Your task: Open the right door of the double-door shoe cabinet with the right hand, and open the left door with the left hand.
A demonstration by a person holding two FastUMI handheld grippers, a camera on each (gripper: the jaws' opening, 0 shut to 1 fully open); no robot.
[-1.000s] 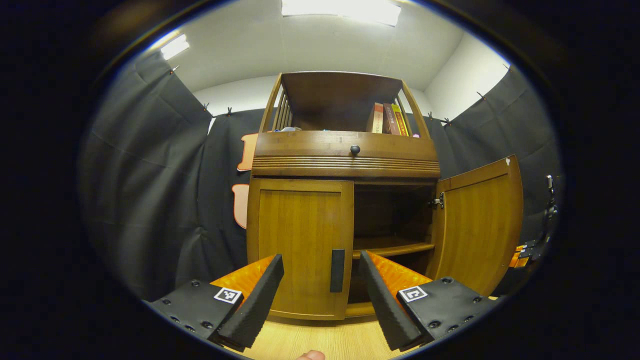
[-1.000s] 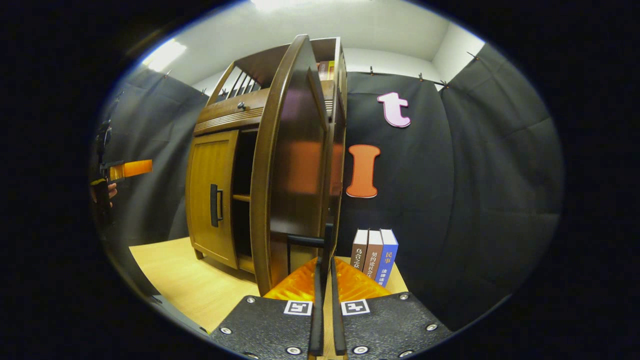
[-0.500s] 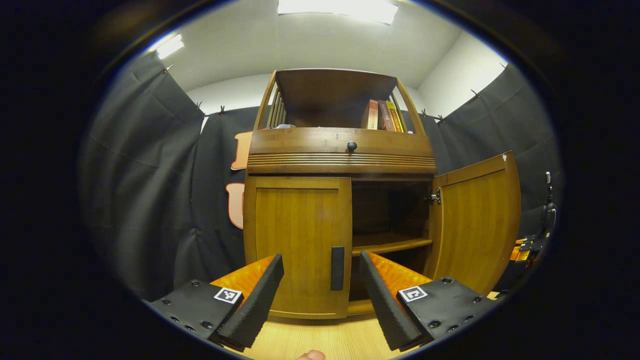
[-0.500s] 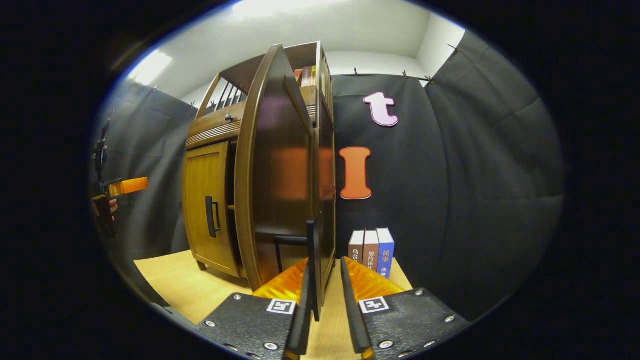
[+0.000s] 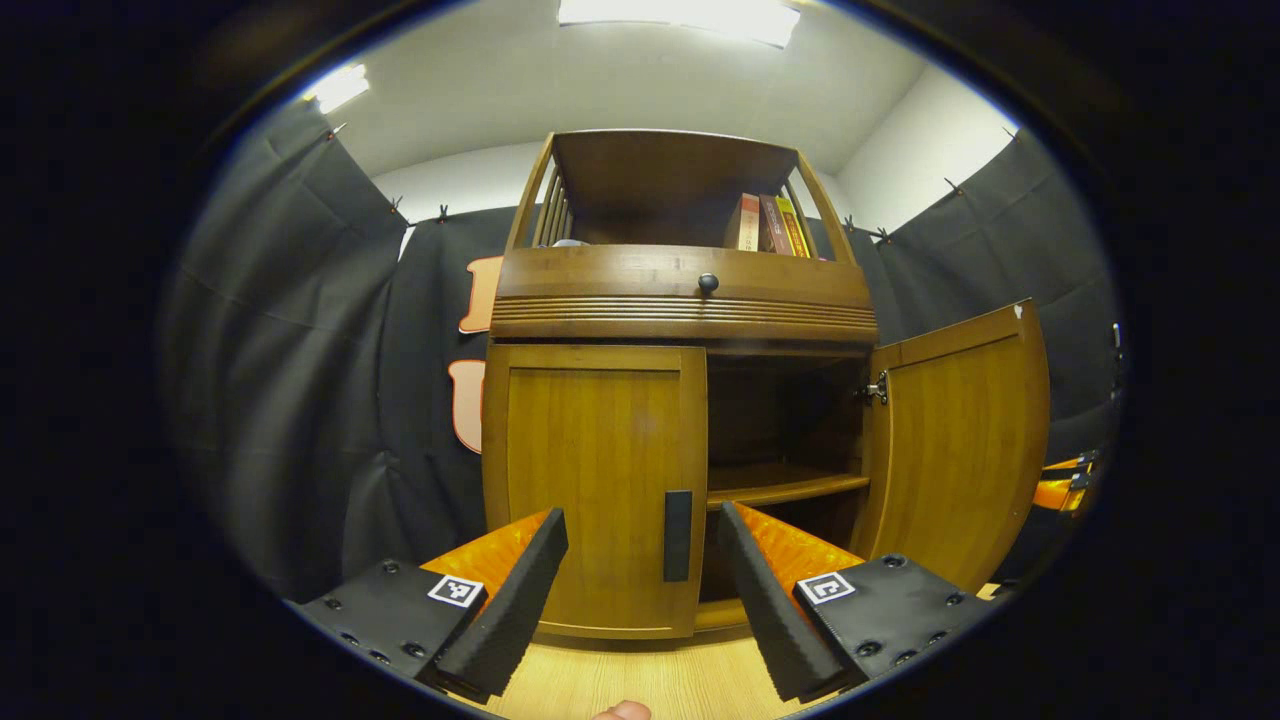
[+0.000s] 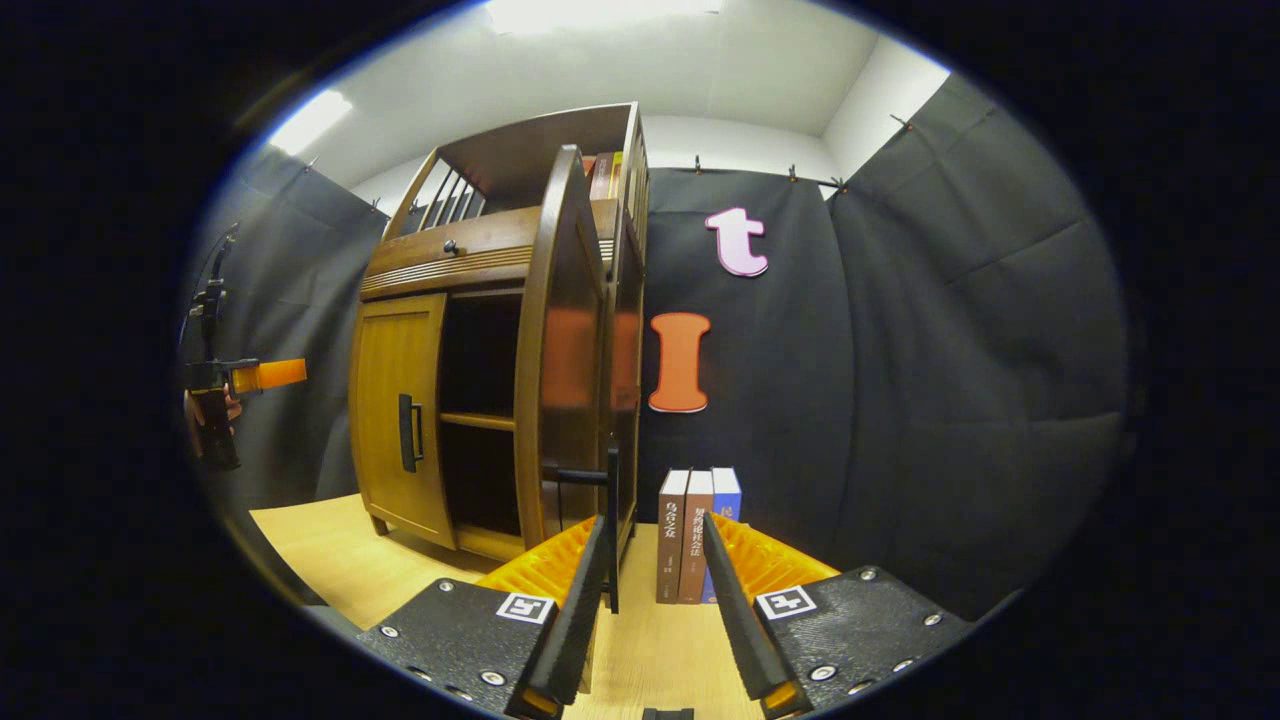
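On the pale wooden floor (image 5: 640, 680) stands the shoe cabinet (image 5: 685, 300): right door (image 5: 955, 440) swung open, left door (image 5: 595, 485) closed. Books (image 5: 765, 224) sit in its top shelf. Left gripper (image 5: 640, 570) is spread before the left door's handle (image 5: 678, 535); right gripper (image 6: 650, 590) is released, empty.

You face black cloth walls (image 6: 950, 350) pinned under a white ceiling (image 5: 640, 90) with bright light panels (image 5: 690, 12), and a pale wooden tabletop (image 6: 330, 550) below.
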